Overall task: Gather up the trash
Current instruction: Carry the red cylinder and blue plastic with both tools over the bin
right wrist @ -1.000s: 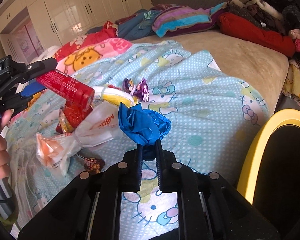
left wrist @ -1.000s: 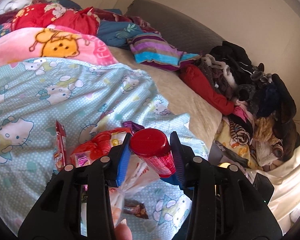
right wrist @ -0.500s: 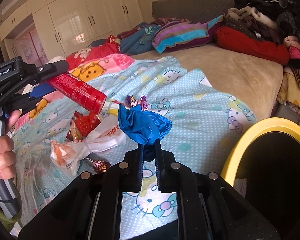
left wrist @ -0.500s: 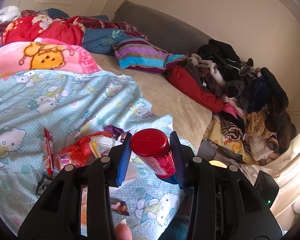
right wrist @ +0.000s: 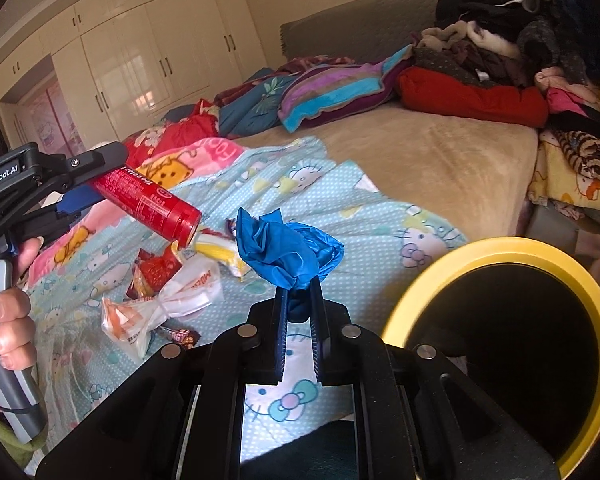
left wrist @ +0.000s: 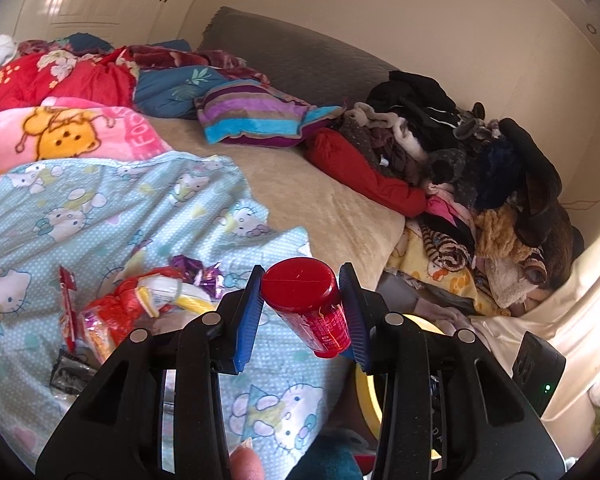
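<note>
Carry step: your left claw (left wrist: 300, 300) grips the red plastic cylindrical bottle (left wrist: 306, 304); right claw (right wrist: 299, 308) pinches crumpled blue plastic (right wrist: 288, 250). Next, release over the yellow-rimmed black bin (right wrist: 500, 320), probably within reach.

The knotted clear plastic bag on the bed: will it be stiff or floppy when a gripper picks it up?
Probably floppy: the plastic bag looks thin and crumpled. Likely light, with little inside. It may sag below the knot.
</note>
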The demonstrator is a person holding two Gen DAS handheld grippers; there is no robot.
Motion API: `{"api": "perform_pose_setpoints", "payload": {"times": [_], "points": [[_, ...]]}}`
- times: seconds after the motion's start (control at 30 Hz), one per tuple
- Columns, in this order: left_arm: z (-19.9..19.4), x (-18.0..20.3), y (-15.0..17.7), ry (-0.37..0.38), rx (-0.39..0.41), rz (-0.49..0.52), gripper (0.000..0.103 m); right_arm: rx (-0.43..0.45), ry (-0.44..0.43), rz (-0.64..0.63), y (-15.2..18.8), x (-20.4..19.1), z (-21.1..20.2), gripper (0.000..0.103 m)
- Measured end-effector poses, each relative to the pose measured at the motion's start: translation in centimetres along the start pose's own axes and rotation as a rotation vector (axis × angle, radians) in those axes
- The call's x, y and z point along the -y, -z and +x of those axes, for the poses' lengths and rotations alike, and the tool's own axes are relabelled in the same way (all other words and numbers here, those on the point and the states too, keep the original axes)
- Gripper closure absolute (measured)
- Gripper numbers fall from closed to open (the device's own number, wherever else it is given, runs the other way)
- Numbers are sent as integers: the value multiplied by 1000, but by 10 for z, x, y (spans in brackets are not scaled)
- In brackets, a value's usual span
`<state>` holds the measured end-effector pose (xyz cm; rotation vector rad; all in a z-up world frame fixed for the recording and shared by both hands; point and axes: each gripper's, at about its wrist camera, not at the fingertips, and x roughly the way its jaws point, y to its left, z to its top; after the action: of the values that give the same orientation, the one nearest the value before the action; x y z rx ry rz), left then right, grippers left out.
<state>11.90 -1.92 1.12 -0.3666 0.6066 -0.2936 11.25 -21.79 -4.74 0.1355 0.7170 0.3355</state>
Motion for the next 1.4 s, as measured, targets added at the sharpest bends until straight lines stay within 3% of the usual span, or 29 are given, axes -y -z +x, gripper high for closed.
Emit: {"api": "perform_pose_setpoints", "payload": {"times": [0.77, 1.4], "points": [[8, 60, 18, 68, -34, 106, 73, 65, 87, 77, 3, 55, -46, 93], [37, 117, 40, 135, -104, 208, 73, 86, 178, 154, 7, 111, -71, 93]]}}
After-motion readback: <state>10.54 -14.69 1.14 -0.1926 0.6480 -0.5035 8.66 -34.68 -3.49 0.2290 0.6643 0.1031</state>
